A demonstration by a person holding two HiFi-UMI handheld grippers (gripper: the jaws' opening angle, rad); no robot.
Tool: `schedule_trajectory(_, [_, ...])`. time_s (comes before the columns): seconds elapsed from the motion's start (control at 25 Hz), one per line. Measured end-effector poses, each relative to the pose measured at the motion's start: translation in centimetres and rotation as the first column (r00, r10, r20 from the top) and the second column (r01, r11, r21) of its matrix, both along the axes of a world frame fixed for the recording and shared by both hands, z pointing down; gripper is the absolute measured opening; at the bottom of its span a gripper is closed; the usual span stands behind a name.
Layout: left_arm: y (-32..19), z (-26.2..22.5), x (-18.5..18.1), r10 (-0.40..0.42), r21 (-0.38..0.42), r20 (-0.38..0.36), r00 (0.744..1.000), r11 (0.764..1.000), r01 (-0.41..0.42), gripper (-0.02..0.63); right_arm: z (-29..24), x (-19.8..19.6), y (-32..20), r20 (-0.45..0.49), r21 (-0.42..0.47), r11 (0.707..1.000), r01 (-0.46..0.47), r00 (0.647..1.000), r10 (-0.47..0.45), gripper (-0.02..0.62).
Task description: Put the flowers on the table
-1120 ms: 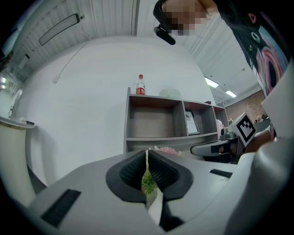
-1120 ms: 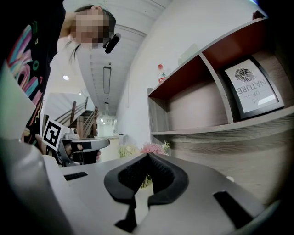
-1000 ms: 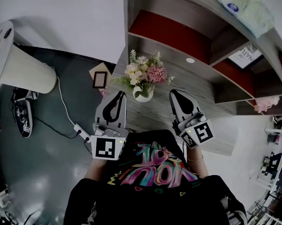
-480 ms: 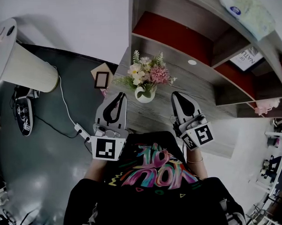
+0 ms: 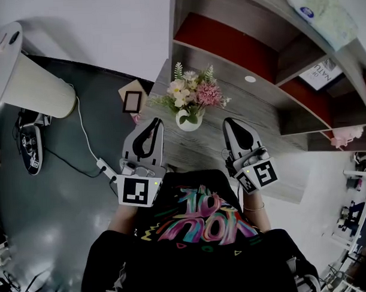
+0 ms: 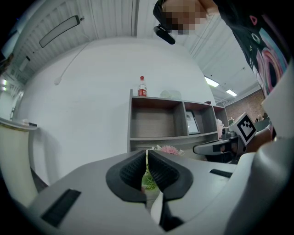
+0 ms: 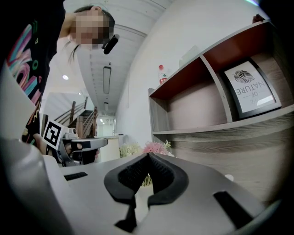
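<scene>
A bunch of pink, cream and green flowers (image 5: 191, 95) stands upright in a small white vase (image 5: 187, 122) on the grey wooden table (image 5: 261, 114). The left gripper (image 5: 154, 123) lies just left of the vase and a little nearer to me, shut and empty. On the vase's right, at about the same distance, the right gripper (image 5: 229, 122) is also shut and holds nothing. Neither touches the vase. The pink blooms (image 6: 168, 149) peek over the shut jaws in the left gripper view. In the right gripper view the flowers (image 7: 154, 148) show just beyond the jaw tips.
A shelf unit (image 5: 239, 47) with red back panels rises behind the table and holds a framed sign (image 5: 320, 72). On the dark floor at the left are a small picture frame (image 5: 132, 102), a white cylindrical appliance (image 5: 26, 82) and a cable with a power strip (image 5: 106, 170).
Almost nothing differs: the head view has shifted slightly, and both grippers stay shut beside the vase, which has not moved on the table.
</scene>
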State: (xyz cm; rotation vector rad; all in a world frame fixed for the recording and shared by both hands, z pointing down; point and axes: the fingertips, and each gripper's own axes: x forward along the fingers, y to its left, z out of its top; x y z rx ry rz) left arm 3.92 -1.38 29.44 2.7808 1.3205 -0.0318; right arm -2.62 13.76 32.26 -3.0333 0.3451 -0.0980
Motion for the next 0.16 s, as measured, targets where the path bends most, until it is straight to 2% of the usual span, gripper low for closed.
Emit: schedule_trajectory(0.16, [-0.24, 0.14, 0.19, 0.000, 0.004, -0.001, 1.000, 1.000, 0.000, 0.032, 0.13, 0.04, 0.04, 0.002, 0.002, 1.000, -0.006, 1.000, 0.006, 0.017])
